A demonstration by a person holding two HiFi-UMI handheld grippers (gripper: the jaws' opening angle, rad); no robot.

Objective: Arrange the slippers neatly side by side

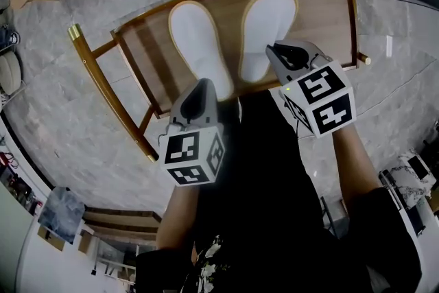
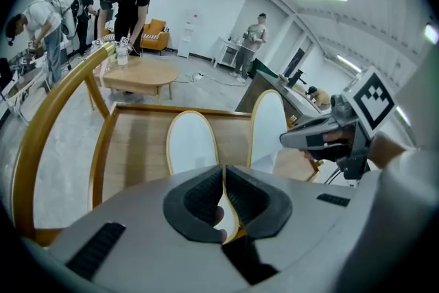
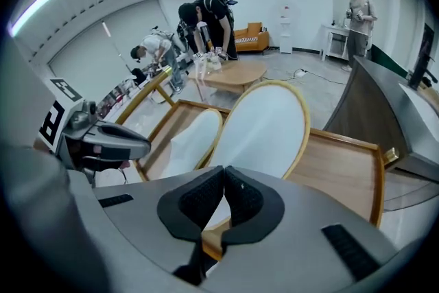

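In the head view the grippers cover the heel ends of both slippers, and the near edge of the wooden tray top disappears under the person's dark clothing, so how far it reaches toward the person cannot be told. The tray top has a raised pale-gold rim and a brass-coloured rail at its side, and it carries both slippers. The left slipper and the right slipper lie lengthwise near each other with toes toward the far rim, a strip of bare wood between them, toes splayed a little wider than the heels. Each is a white oval with a thin tan border. The left gripper has its jaws pressed together on the heel edge of the left slipper, and in its own view the tan border runs between the dark ribbed pads. The right gripper pinches the heel rim of the right slipper in the same way. That slipper looks tilted up in the right gripper view, and how much of it rests on the wood is hard to make out. Far behind, people bend over a low oval table
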